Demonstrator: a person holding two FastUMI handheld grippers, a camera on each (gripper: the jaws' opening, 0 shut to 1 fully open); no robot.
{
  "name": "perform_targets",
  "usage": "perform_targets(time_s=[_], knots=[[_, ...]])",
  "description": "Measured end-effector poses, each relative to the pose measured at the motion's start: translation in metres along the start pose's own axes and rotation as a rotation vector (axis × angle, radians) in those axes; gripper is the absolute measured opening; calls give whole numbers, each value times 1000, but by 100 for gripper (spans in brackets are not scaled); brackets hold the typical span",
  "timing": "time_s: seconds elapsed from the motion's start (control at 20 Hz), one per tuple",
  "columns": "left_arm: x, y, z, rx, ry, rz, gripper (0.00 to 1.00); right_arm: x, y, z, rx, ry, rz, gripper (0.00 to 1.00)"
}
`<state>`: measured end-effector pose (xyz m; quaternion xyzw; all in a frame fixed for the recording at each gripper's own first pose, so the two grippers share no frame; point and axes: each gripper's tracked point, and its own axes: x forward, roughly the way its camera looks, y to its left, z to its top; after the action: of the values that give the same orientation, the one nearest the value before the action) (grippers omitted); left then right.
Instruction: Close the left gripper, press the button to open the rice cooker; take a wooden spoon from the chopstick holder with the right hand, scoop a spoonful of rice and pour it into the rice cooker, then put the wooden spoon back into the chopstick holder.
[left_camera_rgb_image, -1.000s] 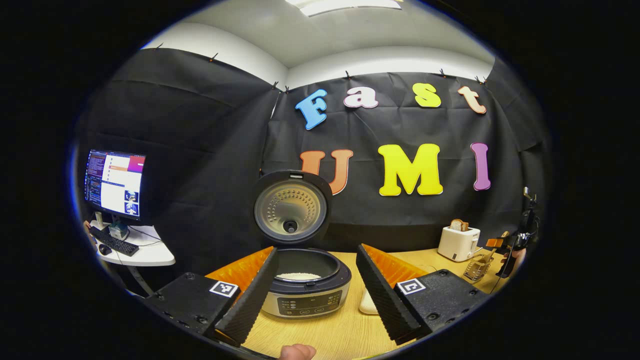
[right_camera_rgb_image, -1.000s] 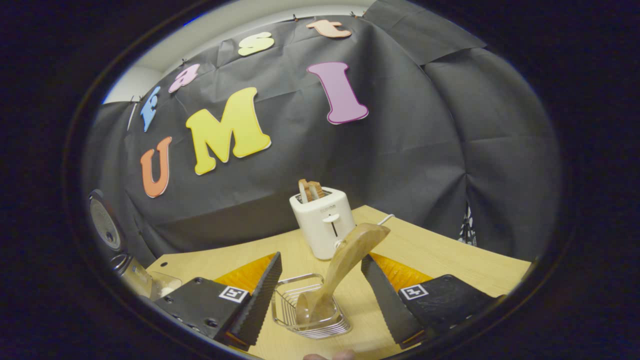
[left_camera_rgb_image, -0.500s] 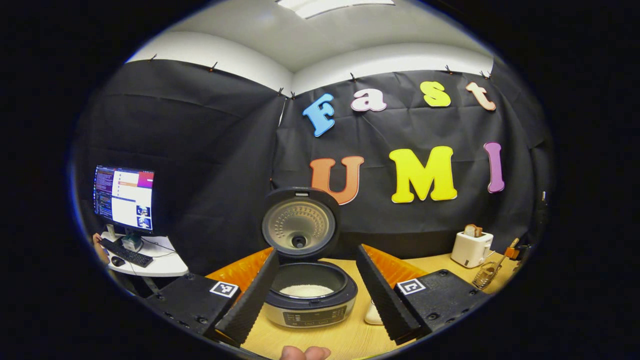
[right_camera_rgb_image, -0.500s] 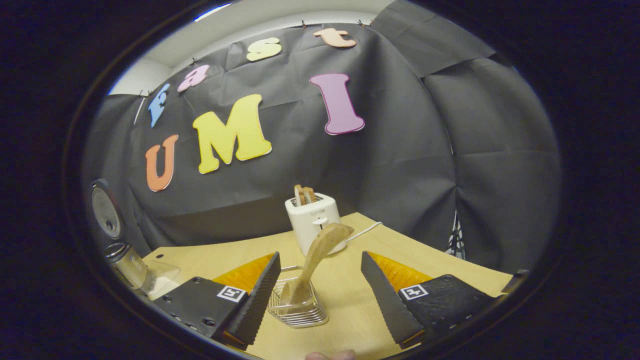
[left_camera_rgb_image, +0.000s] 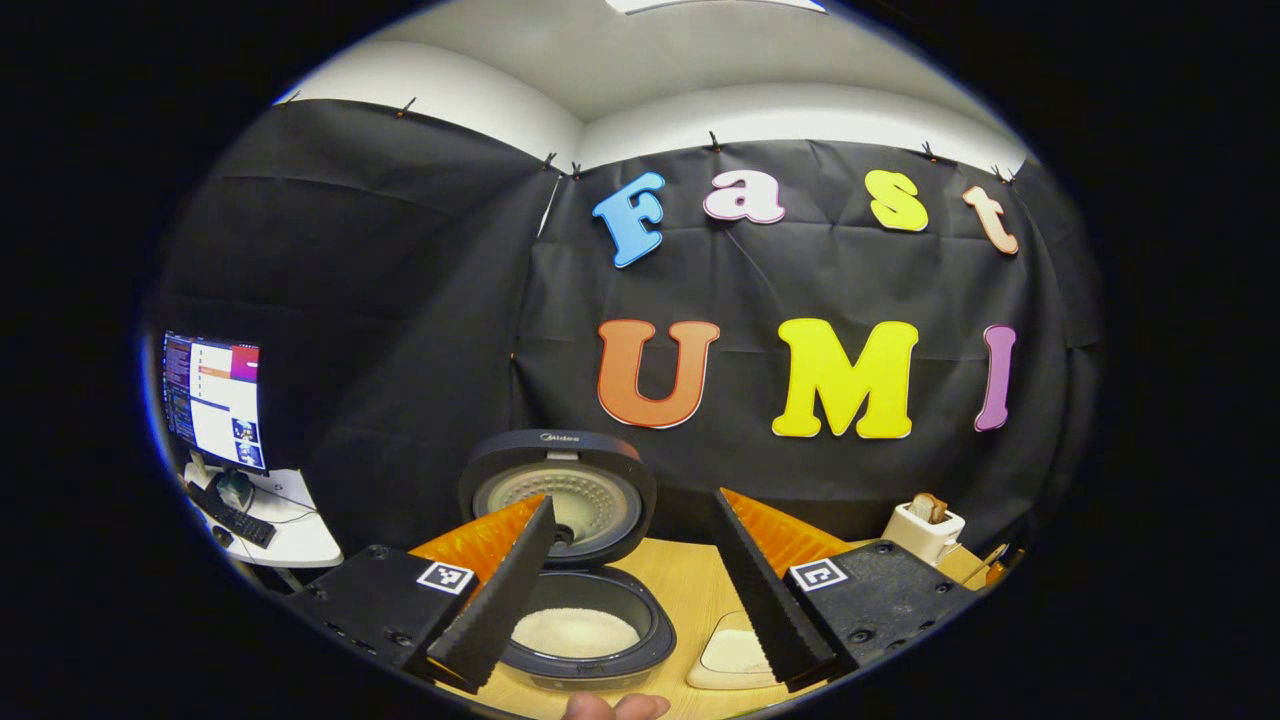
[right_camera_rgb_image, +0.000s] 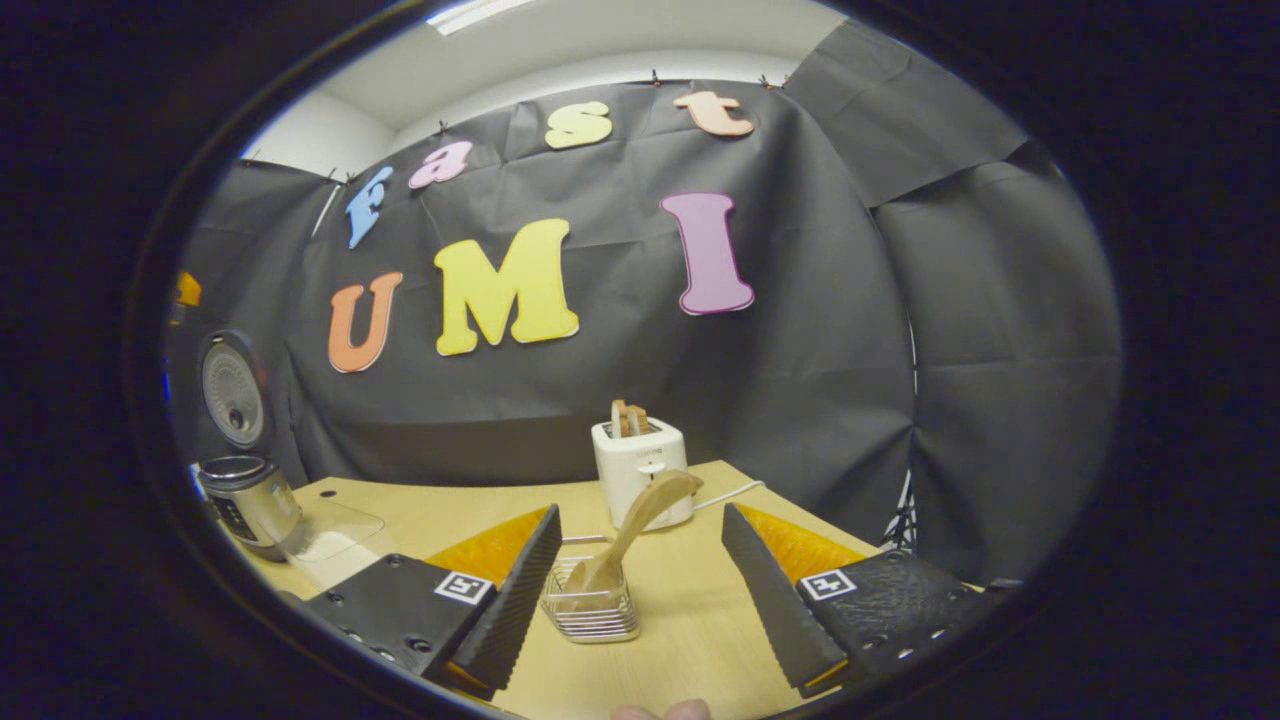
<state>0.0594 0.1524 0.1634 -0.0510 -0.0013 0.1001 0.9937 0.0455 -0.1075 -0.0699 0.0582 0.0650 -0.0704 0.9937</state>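
The rice cooker (left_camera_rgb_image: 590, 655) stands open with its round lid (left_camera_rgb_image: 560, 490) upright, and white rice (left_camera_rgb_image: 575, 632) lies in the pot. My left gripper (left_camera_rgb_image: 633, 502) hovers open above the cooker's front, holding nothing. In the right gripper view the wooden spoon (right_camera_rgb_image: 640, 515) leans in the wire chopstick holder (right_camera_rgb_image: 590, 607) on the table, bowl end down. My right gripper (right_camera_rgb_image: 640, 512) is open and stands back from the holder, its fingers well apart on either side and touching nothing. The cooker (right_camera_rgb_image: 248, 497) is also far left in that view.
A clear dish of rice (left_camera_rgb_image: 735, 652) sits right of the cooker, seen too as a clear dish (right_camera_rgb_image: 335, 530). A white toaster (right_camera_rgb_image: 643, 470) with bread stands behind the holder. A monitor (left_camera_rgb_image: 213, 400) is on a side desk. The wooden table (right_camera_rgb_image: 480, 510) lies between.
My right gripper has drawn back from the holder, leaving the spoon resting in it. In the left gripper view the cooker has dropped lower and come nearer.
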Motion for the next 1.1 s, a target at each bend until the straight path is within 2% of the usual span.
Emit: perform_targets(time_s=[0.1, 0.2, 0.25, 0.3, 0.35, 0.4, 0.55, 0.7, 0.8, 0.85, 0.9, 1.0, 1.1], knots=[[19, 1, 11, 29, 17, 15, 98, -4, 2, -4, -4, 12, 11, 92], [40, 8, 24, 65, 17, 46, 98, -8, 4, -6, -10, 17, 24, 96], [51, 12, 28, 90, 21, 61, 98, -10, 3, -5, -19, 13, 24, 92], [63, 15, 28, 101, 38, 70, 98, -11, 1, -3, -28, 5, 21, 96], [73, 17, 27, 100, 63, 72, 98, -13, 0, 0, -31, -6, 20, 92], [82, 22, 26, 95, 84, 80, 98, -15, 1, 2, -33, -15, 24, 96], [115, 41, 34, 112, 103, 125, 98, -19, 8, -3, -74, -14, 48, 95], [145, 58, 19, 55, 179, 140, 98, -26, 11, -2, -107, -25, 65, 96], [159, 69, 10, 61, 219, 164, 98, -28, 10, 0, -129, -50, 65, 96], [163, 73, 4, 58, 239, 175, 98, -29, 10, -2, -138, -56, 65, 92], [168, 75, -1, 44, 260, 173, 98, -30, 9, -2, -142, -61, 67, 96], [173, 81, 0, 42, 253, 184, 99, -31, 8, -1, -141, -71, 69, 92], [174, 82, -3, 42, 266, 188, 97, -31, 11, -4, -136, -69, 80, 96]])
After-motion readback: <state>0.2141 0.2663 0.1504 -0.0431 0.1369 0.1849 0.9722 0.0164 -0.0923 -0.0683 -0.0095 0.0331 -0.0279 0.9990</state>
